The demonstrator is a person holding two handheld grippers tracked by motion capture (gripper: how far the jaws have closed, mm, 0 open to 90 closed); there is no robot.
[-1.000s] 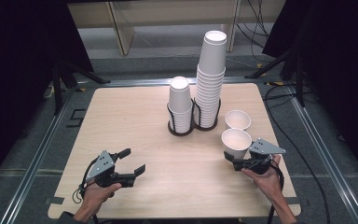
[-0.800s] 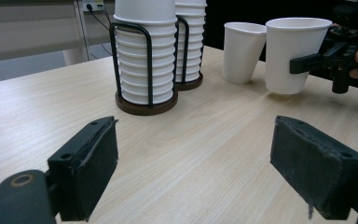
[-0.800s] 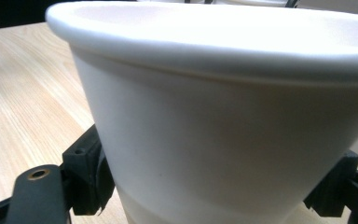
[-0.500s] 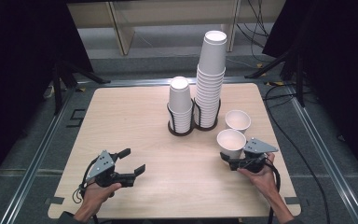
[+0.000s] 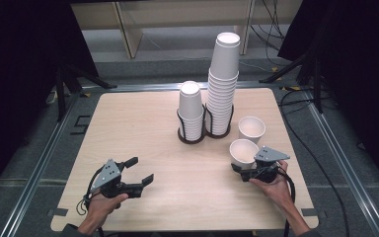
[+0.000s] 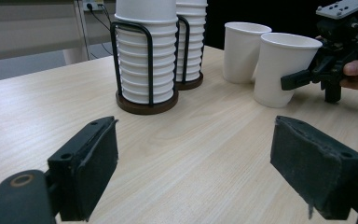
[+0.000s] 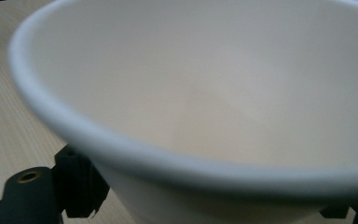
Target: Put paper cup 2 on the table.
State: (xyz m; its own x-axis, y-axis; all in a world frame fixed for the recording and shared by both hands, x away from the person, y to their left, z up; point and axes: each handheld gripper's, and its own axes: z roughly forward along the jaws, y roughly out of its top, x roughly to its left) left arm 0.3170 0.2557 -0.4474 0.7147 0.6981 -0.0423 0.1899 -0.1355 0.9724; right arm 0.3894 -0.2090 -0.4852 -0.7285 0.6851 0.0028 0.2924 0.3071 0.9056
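Right gripper view puts my right gripper [image 5: 240, 170] astride the near cup [image 5: 244, 151], jaws not clearly pinching, so I'd squeeze gently, avoiding crushing.

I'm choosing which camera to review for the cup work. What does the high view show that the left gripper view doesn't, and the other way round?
The high view alone takes in the top of the tall cup stack, the whole table and the left gripper from above. The left gripper view alone gives that gripper's own black pads, standing apart over bare wood, and the cup holder's wire loops close up. Both share the two loose cups, with the right gripper around the nearer cup.
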